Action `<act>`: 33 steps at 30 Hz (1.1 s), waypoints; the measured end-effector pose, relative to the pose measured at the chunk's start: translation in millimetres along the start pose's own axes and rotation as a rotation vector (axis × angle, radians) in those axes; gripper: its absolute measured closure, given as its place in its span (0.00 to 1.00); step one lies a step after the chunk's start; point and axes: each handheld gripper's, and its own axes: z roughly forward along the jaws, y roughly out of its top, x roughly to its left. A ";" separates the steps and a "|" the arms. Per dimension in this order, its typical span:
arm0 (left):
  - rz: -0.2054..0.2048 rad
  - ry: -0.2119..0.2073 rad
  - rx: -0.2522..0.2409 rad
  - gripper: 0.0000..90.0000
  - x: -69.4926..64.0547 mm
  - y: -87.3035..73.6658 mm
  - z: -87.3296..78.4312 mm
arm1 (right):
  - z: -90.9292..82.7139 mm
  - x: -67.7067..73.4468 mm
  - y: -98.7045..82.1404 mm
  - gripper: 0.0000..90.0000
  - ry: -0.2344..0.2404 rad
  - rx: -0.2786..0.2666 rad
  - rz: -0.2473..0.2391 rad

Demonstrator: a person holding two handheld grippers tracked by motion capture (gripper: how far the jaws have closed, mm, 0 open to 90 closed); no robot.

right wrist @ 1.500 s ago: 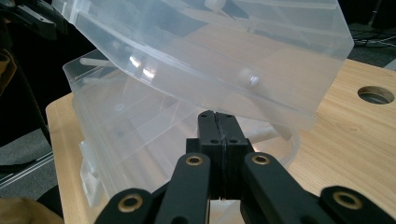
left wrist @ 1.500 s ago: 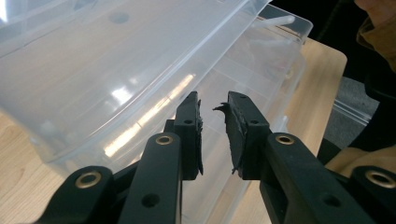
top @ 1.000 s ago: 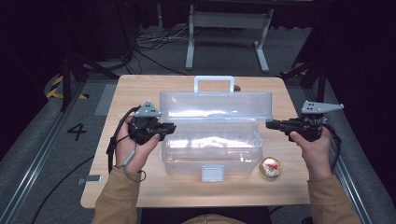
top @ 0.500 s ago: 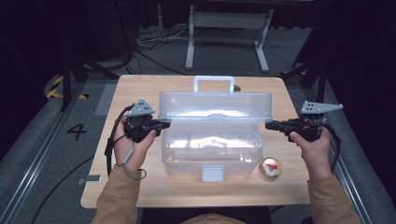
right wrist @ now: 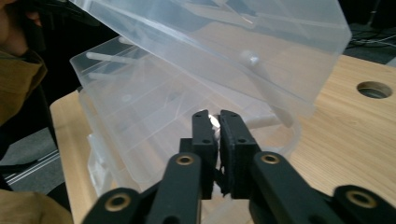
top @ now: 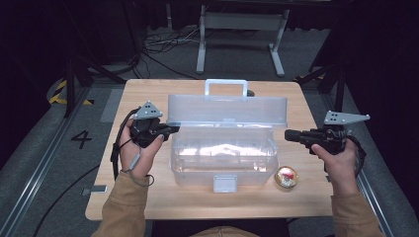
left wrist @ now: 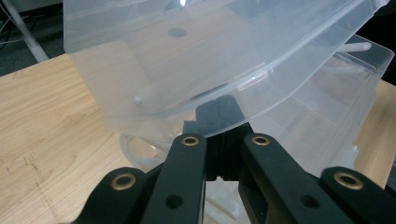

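Observation:
A clear plastic toolbox [top: 222, 158] stands mid-table with its lid [top: 227, 109] tilted up. At the lid's left end, my left gripper [top: 173, 129] is shut. In the left gripper view its tips [left wrist: 219, 109] reach under the lid's rim [left wrist: 261, 74]; whether they pinch it I cannot tell. Just off the box's right end, apart from it, is my right gripper [top: 289, 134]. Its jaws have just been opening. In the right gripper view [right wrist: 214, 116] a narrow gap shows between the pads, with nothing in it.
A small round red-and-gold item [top: 286, 177] lies on the table by the box's front right corner. The box's handle [top: 226, 89] points away from me and its latch [top: 225, 183] faces me. A round hole [right wrist: 372, 89] pierces the tabletop. A metal stand [top: 242, 22] rises beyond the table.

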 end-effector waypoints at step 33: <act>0.025 -0.030 0.004 0.98 2.3 8.3 -1.1 | 32.4 18.3 4.8 0.66 -0.280 0.036 -0.064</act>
